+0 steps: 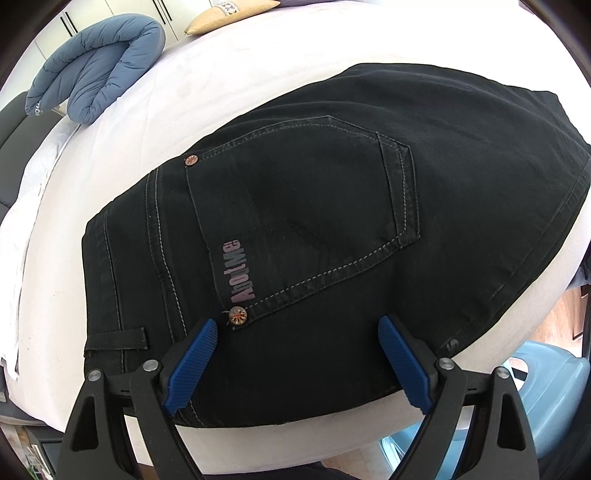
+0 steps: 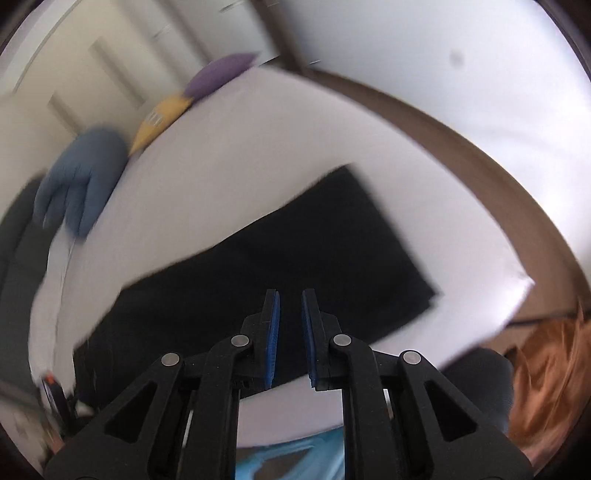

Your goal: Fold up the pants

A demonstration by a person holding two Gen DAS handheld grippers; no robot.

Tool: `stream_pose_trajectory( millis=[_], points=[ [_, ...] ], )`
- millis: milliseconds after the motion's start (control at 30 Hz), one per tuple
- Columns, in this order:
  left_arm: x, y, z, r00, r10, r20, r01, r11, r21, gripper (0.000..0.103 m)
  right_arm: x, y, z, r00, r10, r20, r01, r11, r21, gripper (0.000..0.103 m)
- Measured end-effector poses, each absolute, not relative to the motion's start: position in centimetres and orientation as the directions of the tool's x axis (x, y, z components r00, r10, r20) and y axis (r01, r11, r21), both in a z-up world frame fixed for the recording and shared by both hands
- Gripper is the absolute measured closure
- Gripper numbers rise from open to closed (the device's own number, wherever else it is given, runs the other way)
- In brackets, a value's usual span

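Left gripper gapes above folded black pants (pocket up).

Each tool, the left tool and the right tool, has black triangular-cutout linkage arms, round silver pivot screws and ribbed blue pads.

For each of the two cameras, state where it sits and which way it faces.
Left wrist: on the left gripper, looking steeply down at the black pants close up; both wide-apart blue fingers show.
Right wrist: on the right gripper, higher and blurred, looking down; jaws narrowly parted, holding nothing.
Shared: pants, white bed, blue jacket, tan cushion.
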State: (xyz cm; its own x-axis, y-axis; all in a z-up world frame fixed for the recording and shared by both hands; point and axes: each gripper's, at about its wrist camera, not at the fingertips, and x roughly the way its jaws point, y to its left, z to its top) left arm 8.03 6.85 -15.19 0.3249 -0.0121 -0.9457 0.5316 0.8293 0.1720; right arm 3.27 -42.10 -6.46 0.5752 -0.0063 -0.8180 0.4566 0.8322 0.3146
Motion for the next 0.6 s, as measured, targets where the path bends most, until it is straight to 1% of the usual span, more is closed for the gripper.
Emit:
stream_pose_trajectory(
  millis=[67, 100, 133, 200, 267, 300, 333, 367, 400, 500, 600],
  points=[
    [7.6, 6.6, -15.2, 0.327, -0.007, -0.945, 0.53, 0.829, 0.177, 0.011, 8.0, -35.5, -7.4, 0.528, 0.057, -0.847, 0.249, 0.943, 0.219, 0.091],
    [7.5, 6.5, -15.2, 0.328, -0.007, -0.945, 0.529, 0.83, 0.178, 0.011, 10.2, -31.7, -8.4, 0.502, 0.067, -0.862, 0.152, 0.975, 0.164, 0.091],
    [7.2, 6.5, -15.2, 0.33, -0.007, -0.944, 0.528, 0.831, 0.178, 0.011, 11.6, -29.6, -9.4, 0.483, 0.082, -0.872, 0.111, 0.982, 0.154, 0.091],
    [6.9, 6.7, -15.0, 0.33, -0.013, -0.944, 0.526, 0.833, 0.173, 0.011, 13.4, -26.7, -12.3, 0.409, 0.147, -0.901, 0.065, 0.98, 0.19, 0.091],
    [6.9, 7.1, -14.8, 0.323, -0.02, -0.946, 0.524, 0.836, 0.162, 0.011, 13.7, -24.1, -16.0, 0.307, 0.116, -0.944, 0.027, 0.991, 0.131, 0.091],
    [6.8, 7.2, -14.4, 0.315, -0.02, -0.949, 0.525, 0.837, 0.157, 0.012, 13.1, -23.5, -16.9, 0.312, 0.093, -0.946, 0.023, 0.994, 0.105, 0.091],
    [6.7, 7.3, -13.9, 0.31, -0.021, -0.951, 0.527, 0.836, 0.153, 0.014, 12.2, -23.1, -16.9, 0.359, 0.073, -0.931, 0.019, 0.996, 0.085, 0.091],
    [6.5, 7.2, -13.1, 0.309, -0.03, -0.951, 0.532, 0.834, 0.147, 0.019, 11.2, -22.7, -16.8, 0.378, 0.058, -0.924, -0.001, 0.998, 0.062, 0.091],
    [6.4, 7.0, -12.3, 0.319, -0.04, -0.947, 0.536, 0.832, 0.145, 0.022, 10.5, -22.6, -16.8, 0.387, 0.054, -0.921, -0.012, 0.998, 0.054, 0.091],
    [6.9, 5.0, -9.8, 0.381, -0.109, -0.918, 0.541, 0.831, 0.126, 0.022, 9.4, -23.1, -16.9, 0.409, 0.089, -0.908, -0.008, 0.996, 0.094, 0.091],
    [9.0, 2.5, -9.0, 0.422, -0.188, -0.887, 0.529, 0.846, 0.073, 0.022, 9.6, -23.4, -17.2, 0.394, 0.102, -0.913, -0.004, 0.994, 0.11, 0.091]
  ],
)
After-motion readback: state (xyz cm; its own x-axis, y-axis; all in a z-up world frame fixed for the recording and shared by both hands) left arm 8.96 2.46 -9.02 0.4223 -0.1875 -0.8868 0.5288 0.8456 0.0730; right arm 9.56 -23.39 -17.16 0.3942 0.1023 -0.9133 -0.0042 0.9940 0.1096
